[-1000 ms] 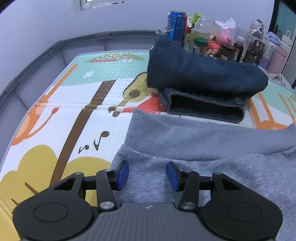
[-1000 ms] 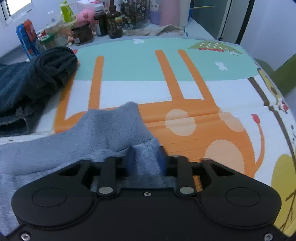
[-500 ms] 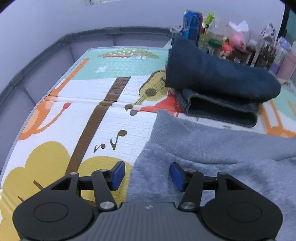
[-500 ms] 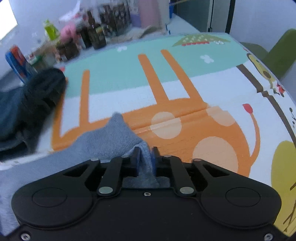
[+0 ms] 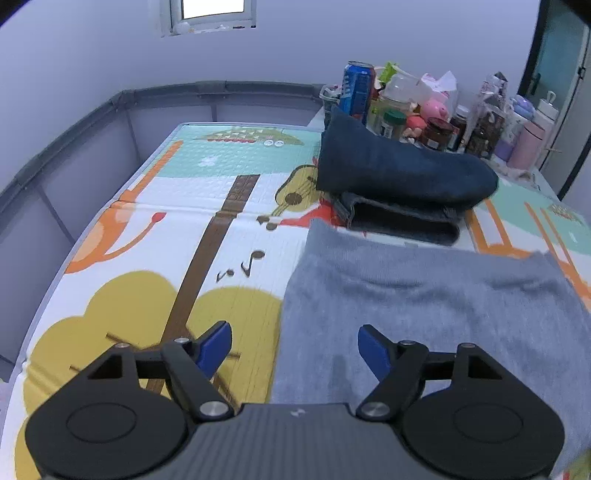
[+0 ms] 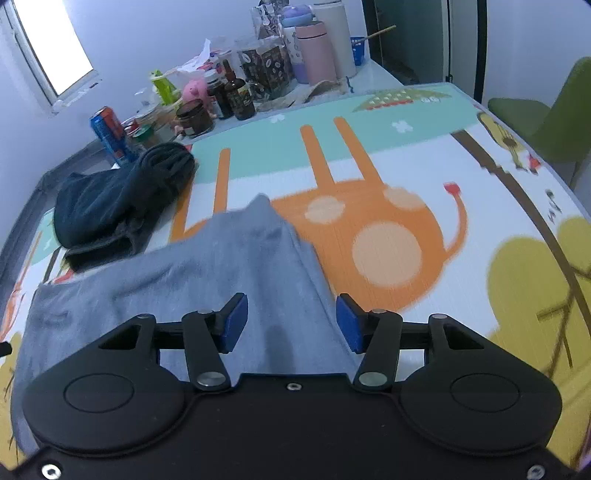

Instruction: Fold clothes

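My counter is covered by a play mat (image 5: 155, 236) with cartoon drawings, under a pale wall with one window (image 5: 213, 9). On it lie one grey garment (image 5: 424, 295) and, behind it, one stack of dark folded clothes (image 5: 399, 177). My left claw (image 5: 293, 347) has just been opening and stands spread, holding nothing. My right claw (image 6: 291, 319) has also just been opening, the grey cloth below it released.

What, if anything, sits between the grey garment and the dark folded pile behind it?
Nothing visible. Only a bare strip of the play mat separates the grey garment from the dark folded pile. The left gripper and right gripper have just been opening; both hang open above the garment, gripping nothing.
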The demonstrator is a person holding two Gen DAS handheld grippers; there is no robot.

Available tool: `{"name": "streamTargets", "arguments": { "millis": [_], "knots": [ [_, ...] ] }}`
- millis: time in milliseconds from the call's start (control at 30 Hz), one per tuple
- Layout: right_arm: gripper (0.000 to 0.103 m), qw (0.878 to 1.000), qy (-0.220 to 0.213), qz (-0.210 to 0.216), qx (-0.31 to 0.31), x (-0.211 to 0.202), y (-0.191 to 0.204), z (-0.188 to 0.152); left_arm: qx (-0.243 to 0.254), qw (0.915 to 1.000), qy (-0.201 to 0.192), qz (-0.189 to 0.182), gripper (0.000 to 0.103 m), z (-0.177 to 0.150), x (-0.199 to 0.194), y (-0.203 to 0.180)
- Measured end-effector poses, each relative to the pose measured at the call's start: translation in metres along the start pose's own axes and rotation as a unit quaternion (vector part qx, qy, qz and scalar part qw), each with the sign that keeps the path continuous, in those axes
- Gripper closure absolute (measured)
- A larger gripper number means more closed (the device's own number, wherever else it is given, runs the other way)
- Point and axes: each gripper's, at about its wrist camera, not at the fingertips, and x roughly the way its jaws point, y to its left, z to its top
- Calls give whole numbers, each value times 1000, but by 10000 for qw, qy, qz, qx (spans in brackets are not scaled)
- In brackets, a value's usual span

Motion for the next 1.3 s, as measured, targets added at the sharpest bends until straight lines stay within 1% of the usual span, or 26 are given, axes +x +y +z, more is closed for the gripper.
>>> {"name": "streamTargets", "arguments": {
  "millis": [67, 133, 167, 267, 367, 467, 500, 567, 633, 700, 733, 767, 833, 867, 900, 967, 1000, 1033, 1067, 1100, 1300],
  "knots": [
    [51, 10000, 5, 4, -16, -12, -7, -16, 57, 10000, 22, -49, 24, -11, -8, 1],
    [45, 9999, -7, -97, -97, -22, -13, -31, 127, 9999, 40, -59, 24, -24, -15, 2],
    [40, 9997, -22, -174, -159, -26, -16, -39, 154, 9998, 53, -65, 24, -31, -18, 2],
    [35, 9985, -70, -338, -423, -35, -23, -60, 151, 9997, 80, -164, 23, -51, -22, 4],
    [31, 9978, -2, -315, -577, -36, -28, -76, 103, 9992, 162, -355, 22, -69, -18, 7],
    [25, 9976, 57, -245, -649, -31, -30, -86, 21, 9991, 196, -379, 22, -82, -11, 8],
    [23, 9980, 72, -219, -580, -28, -31, -88, -13, 9990, 197, -397, 21, -86, -9, 9],
    [20, 9991, 124, -87, -399, -24, -35, -90, -156, 9980, 244, -554, 21, -89, -6, 12],
    [20, 9995, 235, 52, -211, -19, -38, -92, -287, 9964, 291, -749, 17, -92, -3, 15],
    [21, 9992, 364, 131, -95, -14, -38, -96, -302, 9960, 310, -785, 18, -95, -2, 16],
    [21, 9993, 358, 105, -76, -13, -38, -98, -325, 9957, 334, -805, 19, -97, 0, 16],
    [23, 9993, 350, 81, -57, -12, -38, -100, -372, 9952, 369, -831, 23, -98, 1, 16],
    [31, 9995, 312, 54, -17, -11, -37, -102, -433, 9945, 417, -854, 27, -100, 3, 17],
    [39, 9995, 296, 53, -5, -11, -37, -103, -430, 9945, 430, -850, 32, -101, 3, 16],
    [50, 9996, 280, 56, -9, -12, -36, -104, -370, 9950, 430, -825, 35, -101, 2, 14],
    [65, 9997, 245, 64, -9, -14, -35, -106, -274, 9954, 443, -805, 44, -101, 0, 11],
    [70, 9997, 217, 79, 27, -16, -34, -107, -233, 9955, 453, -804, 46, -101, -2, 9],
    [71, 9998, 179, 70, 15, -18, -33, -109, -193, 9955, 463, -802, 53, -101, -4, 8],
    [73, 9999, 155, 43, -16, -21, -31, -110, -172, 9952, 483, -835, 65, -101, -5, 7],
    [74, 9999, 137, 20, -40, -23, -30, -111, -192, 9942, 520, -919, 67, -101, -7, 7],
    [76, 9996, 275, 68, 40, -39, -35, -120, -8, 9937, 730, -855, 69, -109, -17, 5]
  ]
}}
